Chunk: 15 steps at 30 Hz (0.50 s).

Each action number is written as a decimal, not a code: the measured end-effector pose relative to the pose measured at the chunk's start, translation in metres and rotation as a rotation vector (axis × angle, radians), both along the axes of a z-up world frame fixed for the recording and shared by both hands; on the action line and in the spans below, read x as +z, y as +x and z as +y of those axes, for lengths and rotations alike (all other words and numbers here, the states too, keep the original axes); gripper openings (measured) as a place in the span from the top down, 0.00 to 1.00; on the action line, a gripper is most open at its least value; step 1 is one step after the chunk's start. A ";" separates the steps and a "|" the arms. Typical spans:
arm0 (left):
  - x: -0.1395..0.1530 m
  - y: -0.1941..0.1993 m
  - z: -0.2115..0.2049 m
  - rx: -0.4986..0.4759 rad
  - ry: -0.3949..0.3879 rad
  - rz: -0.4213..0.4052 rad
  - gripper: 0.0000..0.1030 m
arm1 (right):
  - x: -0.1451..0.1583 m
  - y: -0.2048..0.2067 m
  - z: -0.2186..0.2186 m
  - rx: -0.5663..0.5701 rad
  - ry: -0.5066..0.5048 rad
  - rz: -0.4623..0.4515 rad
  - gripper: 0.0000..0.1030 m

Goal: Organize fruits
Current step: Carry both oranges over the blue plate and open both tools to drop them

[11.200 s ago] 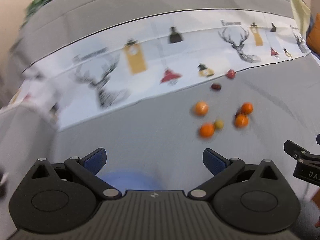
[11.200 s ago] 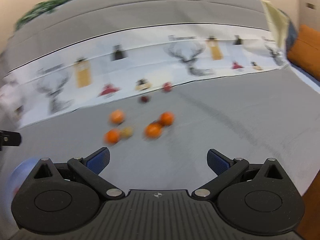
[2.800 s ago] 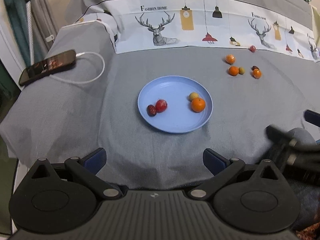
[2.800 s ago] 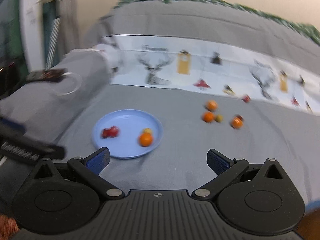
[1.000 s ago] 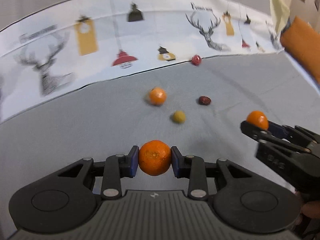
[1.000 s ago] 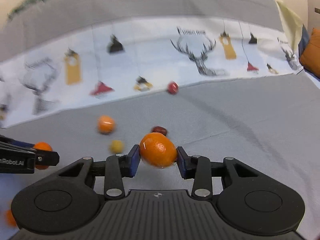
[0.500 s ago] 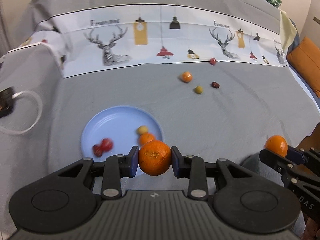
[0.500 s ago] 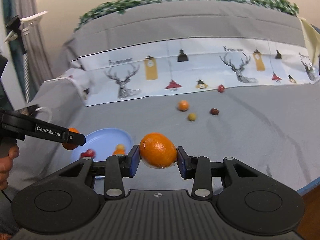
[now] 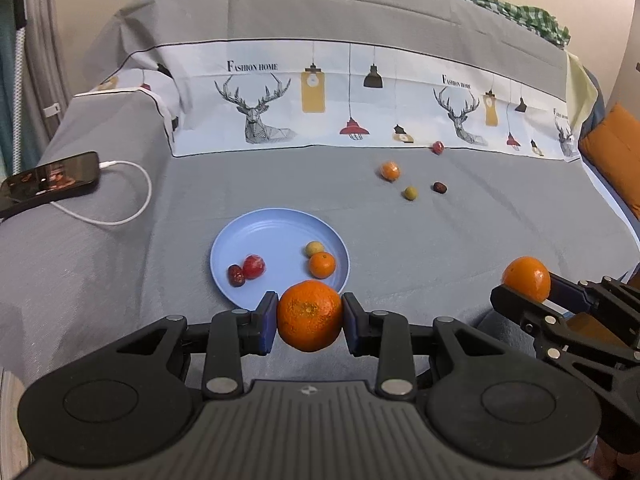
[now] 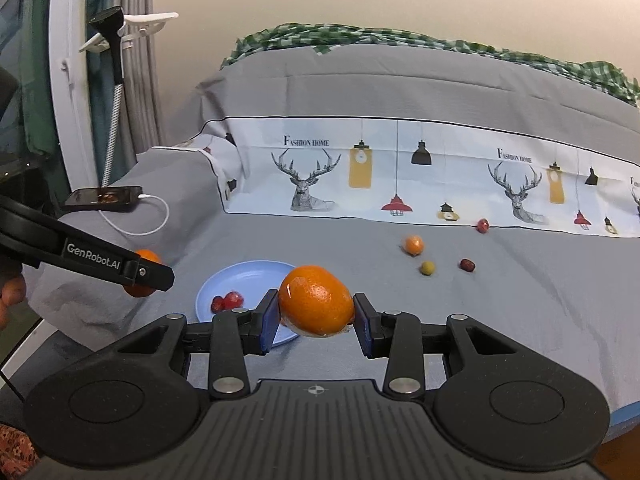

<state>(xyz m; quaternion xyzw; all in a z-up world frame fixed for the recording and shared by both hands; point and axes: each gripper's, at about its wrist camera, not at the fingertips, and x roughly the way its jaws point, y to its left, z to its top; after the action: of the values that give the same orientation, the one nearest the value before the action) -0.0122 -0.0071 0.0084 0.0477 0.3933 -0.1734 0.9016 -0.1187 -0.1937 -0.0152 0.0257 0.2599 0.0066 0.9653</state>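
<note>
Left gripper [image 9: 309,318] clamped 1 tangerine [image 9: 309,315] between its blue pads, above the near rim of the blue plate [image 9: 256,226]. Right gripper [image 10: 316,312] pinched a second tangerine [image 10: 316,300], near the plate's right rim.

Plate sat mid-surface on the grey bedspread [image 9: 460,240] and carried 4 fruits: small orange [image 9: 322,264], yellowish fruit [image 9: 314,249], red fruit [image 9: 254,266], dark date [image 9: 236,275].

4 loose fruits lay toward the far edge, right of the plate.

Left view alone showed all plate contents; right view hid 2 behind its tangerine. Right view alone showed a phone holder [image 10: 114,32] above the phone [image 10: 104,198].
</note>
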 end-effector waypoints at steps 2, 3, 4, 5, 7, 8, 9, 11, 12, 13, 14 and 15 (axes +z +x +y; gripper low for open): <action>0.002 -0.003 0.004 0.007 -0.001 -0.008 0.64 | 0.002 -0.003 0.003 0.006 -0.005 -0.008 0.61; 0.004 -0.005 0.006 0.012 -0.002 -0.013 0.64 | 0.003 -0.004 0.004 0.008 -0.009 -0.012 0.61; 0.005 -0.006 0.008 0.015 -0.004 -0.016 0.64 | 0.003 -0.005 0.005 0.008 -0.012 -0.015 0.61; 0.006 -0.007 0.009 0.019 -0.007 -0.020 0.64 | 0.004 -0.006 0.006 0.009 -0.013 -0.018 0.61; 0.008 -0.009 0.012 0.024 -0.010 -0.027 0.64 | 0.005 -0.006 0.008 0.014 -0.018 -0.021 0.61; 0.009 -0.010 0.013 0.025 -0.011 -0.030 0.64 | 0.005 -0.006 0.009 0.018 -0.022 -0.022 0.61; 0.009 -0.010 0.014 0.027 -0.010 -0.032 0.64 | 0.005 -0.007 0.011 0.022 -0.027 -0.024 0.61; 0.009 -0.011 0.016 0.032 -0.010 -0.029 0.64 | 0.005 -0.007 0.014 0.031 -0.036 -0.024 0.61; 0.008 -0.011 0.018 0.035 -0.013 -0.026 0.64 | 0.005 -0.007 0.015 0.037 -0.040 -0.022 0.61; 0.008 -0.011 0.019 0.041 -0.014 -0.022 0.64 | 0.005 -0.006 0.016 0.043 -0.044 -0.021 0.61; 0.007 -0.010 0.020 0.046 -0.015 -0.019 0.64 | 0.005 -0.006 0.018 0.049 -0.049 -0.020 0.61; 0.008 -0.009 0.022 0.052 -0.017 -0.017 0.64 | 0.005 -0.006 0.019 0.054 -0.054 -0.019 0.61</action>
<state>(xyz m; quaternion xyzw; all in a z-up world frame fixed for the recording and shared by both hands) -0.0215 0.0148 0.0160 0.0314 0.3853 -0.1529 0.9095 -0.1249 -0.1748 -0.0106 -0.0072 0.2513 0.0257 0.9675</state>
